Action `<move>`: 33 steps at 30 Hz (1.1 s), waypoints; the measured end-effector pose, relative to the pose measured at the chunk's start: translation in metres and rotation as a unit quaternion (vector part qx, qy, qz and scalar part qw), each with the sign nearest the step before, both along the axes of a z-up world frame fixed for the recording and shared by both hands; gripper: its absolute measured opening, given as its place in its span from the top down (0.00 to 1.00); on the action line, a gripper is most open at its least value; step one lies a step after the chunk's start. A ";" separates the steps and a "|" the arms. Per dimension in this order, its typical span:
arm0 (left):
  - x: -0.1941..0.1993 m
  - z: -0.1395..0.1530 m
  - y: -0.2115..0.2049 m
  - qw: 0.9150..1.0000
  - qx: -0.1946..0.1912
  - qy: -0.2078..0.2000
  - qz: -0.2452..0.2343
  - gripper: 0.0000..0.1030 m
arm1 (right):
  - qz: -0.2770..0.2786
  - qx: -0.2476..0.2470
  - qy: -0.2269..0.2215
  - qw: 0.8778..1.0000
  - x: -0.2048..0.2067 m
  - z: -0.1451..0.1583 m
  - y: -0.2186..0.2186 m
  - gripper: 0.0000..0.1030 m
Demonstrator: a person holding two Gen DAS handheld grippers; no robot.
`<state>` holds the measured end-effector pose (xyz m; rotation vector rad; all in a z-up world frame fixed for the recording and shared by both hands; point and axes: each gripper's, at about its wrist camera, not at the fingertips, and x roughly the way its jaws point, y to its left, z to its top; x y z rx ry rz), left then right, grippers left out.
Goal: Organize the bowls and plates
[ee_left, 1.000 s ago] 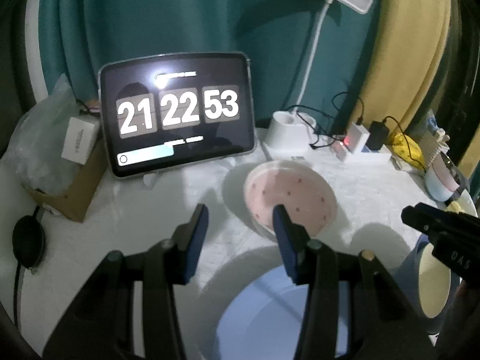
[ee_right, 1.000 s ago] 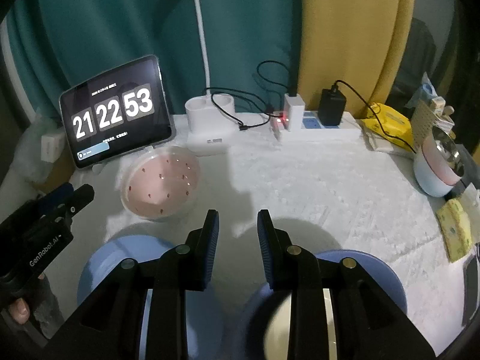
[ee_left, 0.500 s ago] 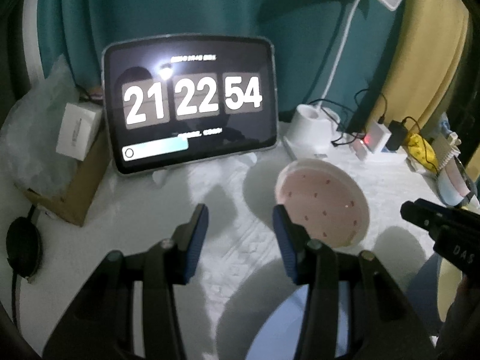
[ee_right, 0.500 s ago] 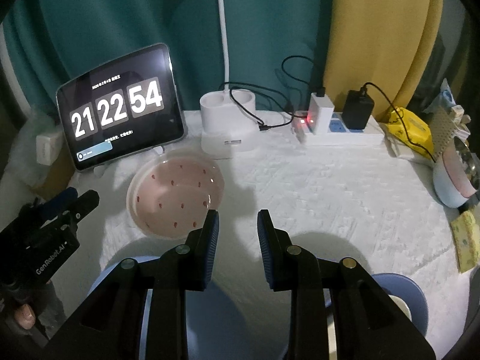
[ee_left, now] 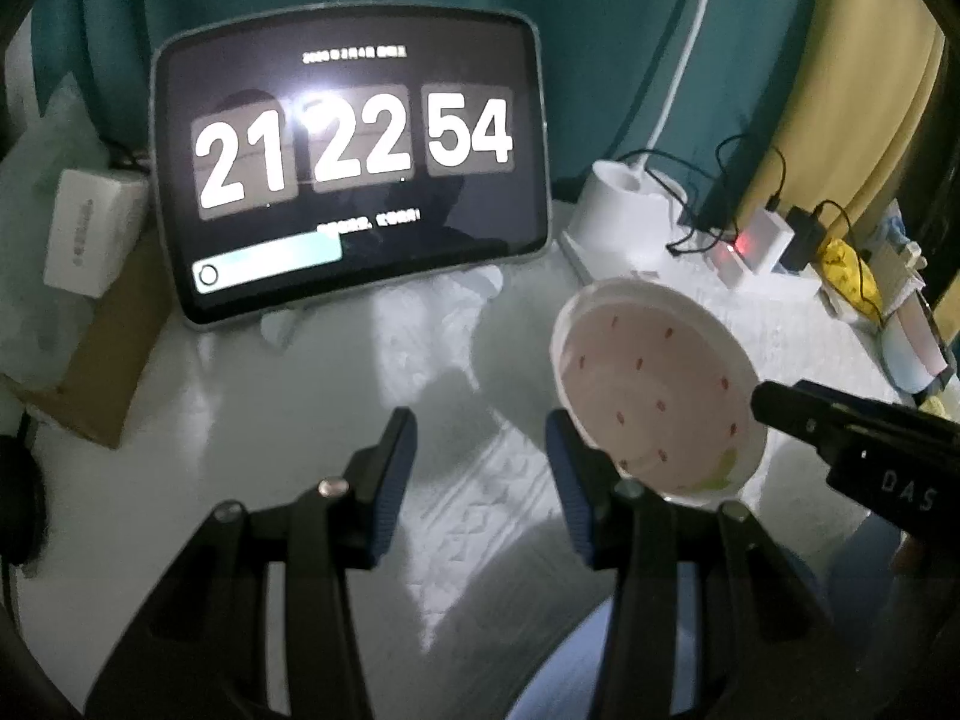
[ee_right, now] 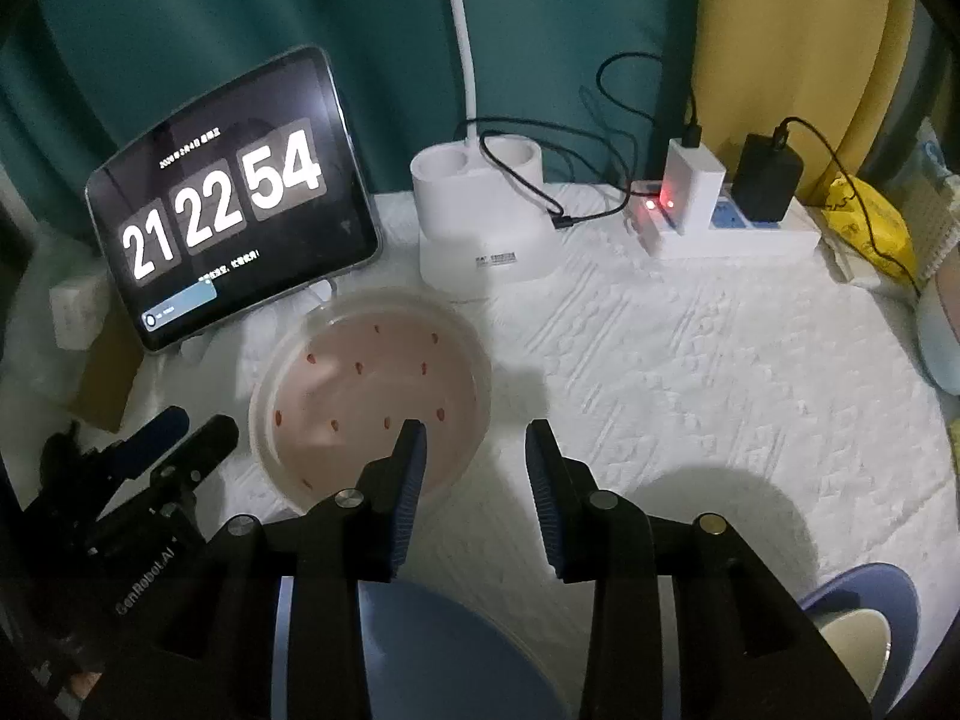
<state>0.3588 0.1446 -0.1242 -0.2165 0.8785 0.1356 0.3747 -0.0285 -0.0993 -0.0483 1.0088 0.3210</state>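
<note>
A pink bowl with red specks and a white rim [ee_right: 366, 396] sits on the white tablecloth; it also shows in the left wrist view [ee_left: 654, 390]. My left gripper [ee_left: 480, 456] is open and empty, just left of the bowl. My right gripper [ee_right: 474, 456] is open and empty, its left finger over the bowl's near right rim. A blue plate [ee_right: 432, 654] lies under the right gripper and shows in the left wrist view [ee_left: 570, 660]. A second blue bowl with a cream inside [ee_right: 864, 642] sits at the lower right.
A tablet showing a clock [ee_left: 354, 162] stands at the back left, next to a cardboard box [ee_left: 114, 354]. A white lamp base [ee_right: 486, 222], a power strip with chargers [ee_right: 726, 222] and a yellow packet [ee_right: 870, 228] line the back.
Both grippers moved forward over the table towards the back. The pink bowl now lies closer, beside the fingers, and the blue plates slid lower in view. The clock ticked from 53 to 54.
</note>
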 end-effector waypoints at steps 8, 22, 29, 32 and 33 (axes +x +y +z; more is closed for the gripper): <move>0.008 -0.008 0.002 1.000 -0.010 0.014 -0.006 0.55 | -0.009 0.008 0.031 0.999 0.013 -0.016 0.003 0.64; 0.006 0.010 0.013 0.998 -0.051 -0.024 0.004 0.55 | -0.017 0.002 0.043 0.999 0.017 -0.034 0.008 0.64; 0.025 -0.004 -0.003 0.998 -0.054 0.011 -0.038 0.55 | -0.019 0.006 0.050 0.999 0.019 -0.041 0.011 0.64; 0.030 -0.014 -0.003 0.996 -0.069 0.029 -0.043 0.56 | -0.018 0.009 0.053 0.998 0.019 -0.044 0.012 0.64; 0.031 -0.016 -0.003 0.996 -0.075 0.030 -0.045 0.56 | -0.017 0.010 0.052 0.998 0.019 -0.044 0.013 0.64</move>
